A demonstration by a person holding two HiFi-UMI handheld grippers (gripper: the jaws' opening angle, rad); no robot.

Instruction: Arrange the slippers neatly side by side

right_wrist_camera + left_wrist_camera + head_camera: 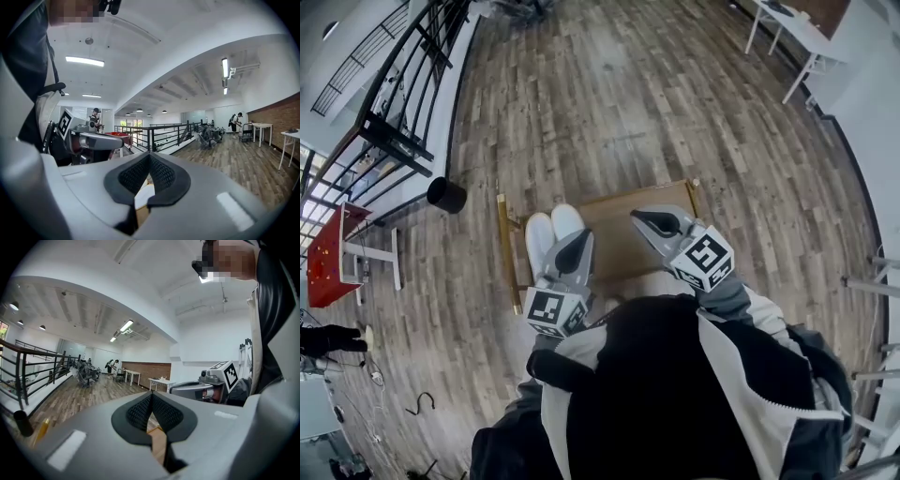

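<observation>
White slippers (551,230) are seen paired at the left end of the wooden stand (628,239). They are judged light and soft, best pinched at the upper's edge. Left gripper (579,242) and right gripper (642,220) are seen closed, empty.

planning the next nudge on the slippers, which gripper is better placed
Left, probably: the left gripper is right by the white slippers; the right gripper sits farther off over bare board. Both shut.

free: floor (656,94) ahead, right half of board (619,230) | obstacles: slippers (551,228) at board left; black bin (446,194), seemingly, beyond
</observation>
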